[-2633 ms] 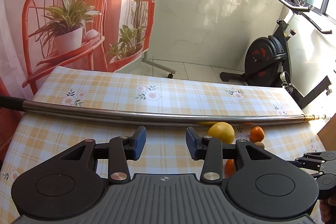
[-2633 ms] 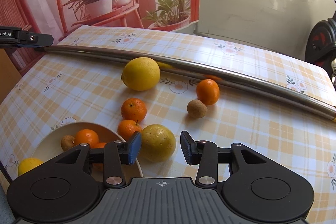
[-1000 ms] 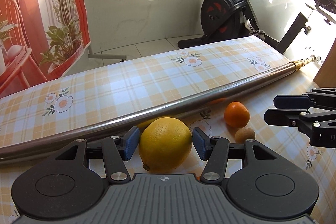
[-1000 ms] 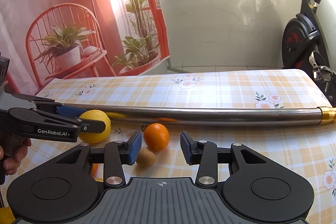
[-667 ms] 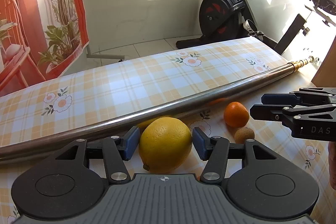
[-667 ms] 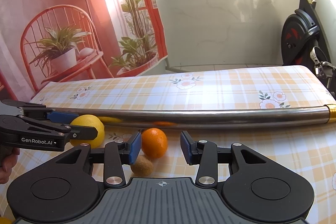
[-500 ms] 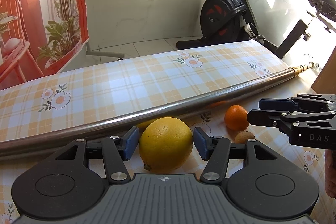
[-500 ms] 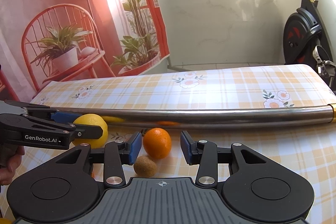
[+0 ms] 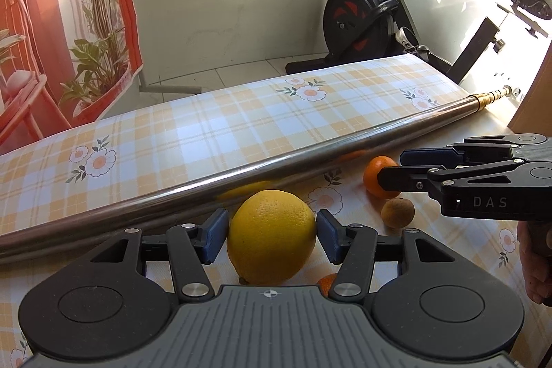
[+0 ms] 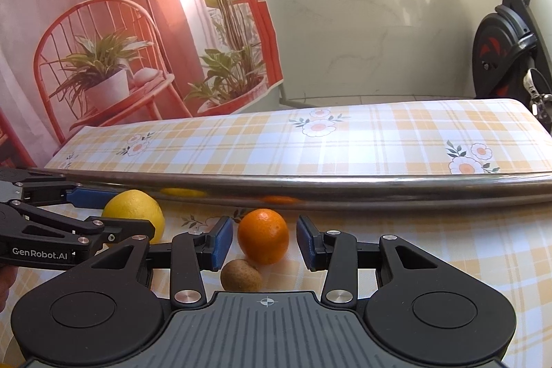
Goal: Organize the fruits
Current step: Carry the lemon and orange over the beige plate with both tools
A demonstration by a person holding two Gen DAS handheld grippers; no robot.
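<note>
A big yellow lemon [image 9: 272,235] sits between the blue pads of my left gripper [image 9: 272,237], and both pads touch its sides. It stays low over the checked tablecloth [image 9: 207,133]; whether it is lifted I cannot tell. The right wrist view shows the same lemon [image 10: 138,209] bracketed by the left gripper [image 10: 132,213]. My right gripper [image 10: 264,242] is open around a small orange [image 10: 263,237], with a gap on each side. A small brown fruit [image 10: 241,275] lies just in front of that orange. In the left wrist view the right gripper [image 9: 391,166] reaches in over the orange [image 9: 374,175].
A long steel rod [image 9: 241,175] lies across the table just behind the fruit. Another orange [image 9: 326,285] peeks out under the lemon. A hand [image 9: 534,264] holds the right gripper. An exercise bike [image 9: 362,19] stands beyond the table's far edge.
The right gripper has moved forward until the orange stands between its fingers. The left gripper has stayed around the lemon, with only a slight shift of view.
</note>
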